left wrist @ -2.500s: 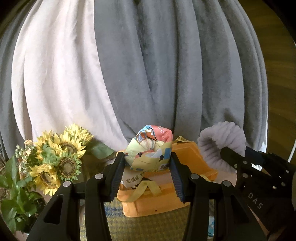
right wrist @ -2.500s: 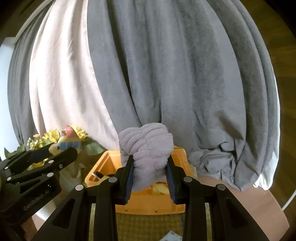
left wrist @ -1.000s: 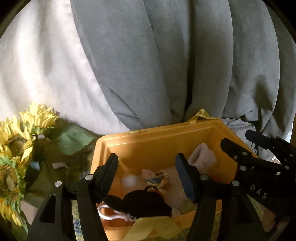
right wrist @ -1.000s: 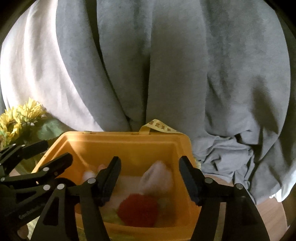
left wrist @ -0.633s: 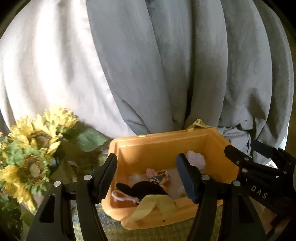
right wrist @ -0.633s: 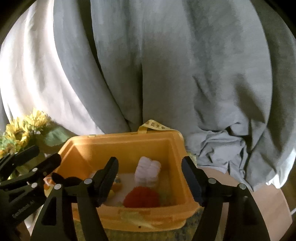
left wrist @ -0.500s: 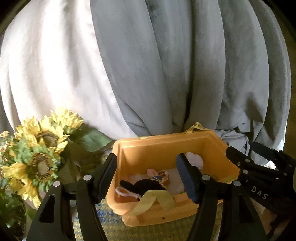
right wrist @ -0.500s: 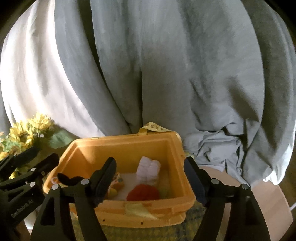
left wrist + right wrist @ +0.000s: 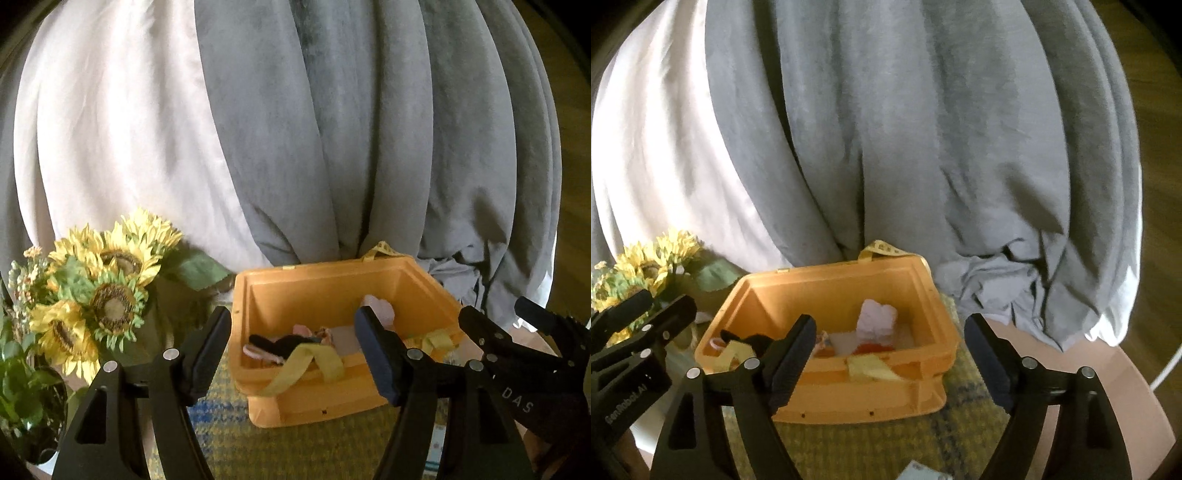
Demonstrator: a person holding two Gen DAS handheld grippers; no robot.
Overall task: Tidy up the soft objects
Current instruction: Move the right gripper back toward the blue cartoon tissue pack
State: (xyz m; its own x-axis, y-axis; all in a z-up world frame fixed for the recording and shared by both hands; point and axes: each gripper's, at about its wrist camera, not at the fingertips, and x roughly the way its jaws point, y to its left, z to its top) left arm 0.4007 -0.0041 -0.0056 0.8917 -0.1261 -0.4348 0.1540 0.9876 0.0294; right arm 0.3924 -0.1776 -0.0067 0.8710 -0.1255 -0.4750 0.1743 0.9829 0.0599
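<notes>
An orange plastic bin (image 9: 332,275) stands on a woven mat. Inside it lie a black soft item (image 9: 280,341), a pale fluffy cloth (image 9: 877,319), a red soft thing (image 9: 875,347) and other small pieces. A yellow strap (image 9: 303,363) hangs over its near wall. My left gripper (image 9: 293,325) hovers in front of the bin, its jaws opening with nothing between them. My right gripper (image 9: 890,332) is beside it on the right, jaws opening wider, also with nothing in them. Each gripper shows in the other's view: the right gripper (image 9: 517,332) and the left gripper (image 9: 646,314).
Artificial sunflowers (image 9: 103,288) stand left of the bin. Grey curtains (image 9: 369,147) and a white curtain (image 9: 110,147) hang close behind it. The yellow-green mat (image 9: 295,443) covers a round wooden table (image 9: 1108,387). A white cable (image 9: 1167,369) runs at the far right.
The left gripper let go of the patterned bundle and the right one of the fluffy cloth, which now lies in the bin. Both have drawn back and up, jaws wider.
</notes>
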